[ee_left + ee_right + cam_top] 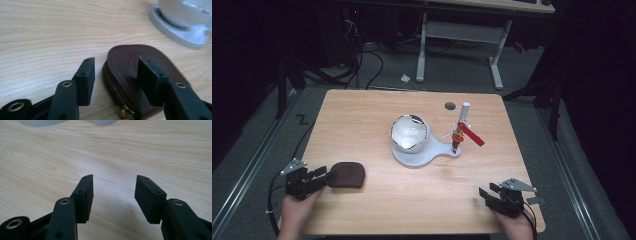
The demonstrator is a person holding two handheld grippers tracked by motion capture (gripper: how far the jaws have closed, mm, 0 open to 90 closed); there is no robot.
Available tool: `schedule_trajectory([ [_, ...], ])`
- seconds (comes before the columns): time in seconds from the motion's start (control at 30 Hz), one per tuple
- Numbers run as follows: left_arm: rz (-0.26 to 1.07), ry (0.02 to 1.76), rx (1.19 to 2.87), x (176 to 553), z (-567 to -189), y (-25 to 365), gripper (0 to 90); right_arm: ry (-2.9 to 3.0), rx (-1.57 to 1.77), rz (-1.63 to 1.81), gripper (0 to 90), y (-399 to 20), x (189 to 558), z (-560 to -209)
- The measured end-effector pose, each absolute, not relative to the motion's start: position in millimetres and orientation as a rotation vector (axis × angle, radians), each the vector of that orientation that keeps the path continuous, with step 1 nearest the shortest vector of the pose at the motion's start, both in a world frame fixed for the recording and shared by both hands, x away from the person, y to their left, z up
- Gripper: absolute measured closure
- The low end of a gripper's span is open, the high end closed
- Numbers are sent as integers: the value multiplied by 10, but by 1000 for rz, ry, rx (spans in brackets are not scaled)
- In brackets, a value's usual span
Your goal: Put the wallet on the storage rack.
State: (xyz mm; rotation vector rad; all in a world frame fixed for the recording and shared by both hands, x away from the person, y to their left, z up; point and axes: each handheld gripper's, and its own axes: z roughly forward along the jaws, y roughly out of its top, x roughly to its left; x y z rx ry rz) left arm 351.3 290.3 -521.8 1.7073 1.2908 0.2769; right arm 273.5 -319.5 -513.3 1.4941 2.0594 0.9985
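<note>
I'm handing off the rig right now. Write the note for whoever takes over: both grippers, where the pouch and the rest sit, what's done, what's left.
Left gripper: jaws apart around the zipper edge of the brown pouch; one pad lies over its top, the other beside it, no firm squeeze visible. The pouch lies flat at the table's near left.
Right gripper: open, nothing between the jaws, over bare table at the near right.
White bowl sits on its white stand at the table's middle, with a red-tagged figure beside it.
Done: left gripper lined up on the pouch.
Left: probably close on the pouch and lift it.
</note>
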Motion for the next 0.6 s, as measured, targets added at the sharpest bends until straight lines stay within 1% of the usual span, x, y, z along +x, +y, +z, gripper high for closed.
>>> schedule_trajectory([
  [0.17, 225, 1282, 1722, 3478, -5241, 2854, 490, 2092, 1466, 976, 497, -3165, 2704, -5148],
  [0.4, 157, 1245, 1757, 3293, -5275, 2689, 475, 2101, 1459, 994, 497, -3157, 2749, -5143],
  [0.5, 141, 1220, 1777, 3239, -5269, 2615, 446, 2103, 1457, 1004, 497, -3143, 2778, -5141],
  [0.57, 123, 1219, 1765, 3260, -5275, 2600, 395, 2110, 1447, 1004, 497, -3132, 2785, -5142],
  [0.6, 105, 1223, 1749, 3283, -5285, 2607, 384, 2112, 1445, 1004, 497, -3129, 2786, -5142],
])
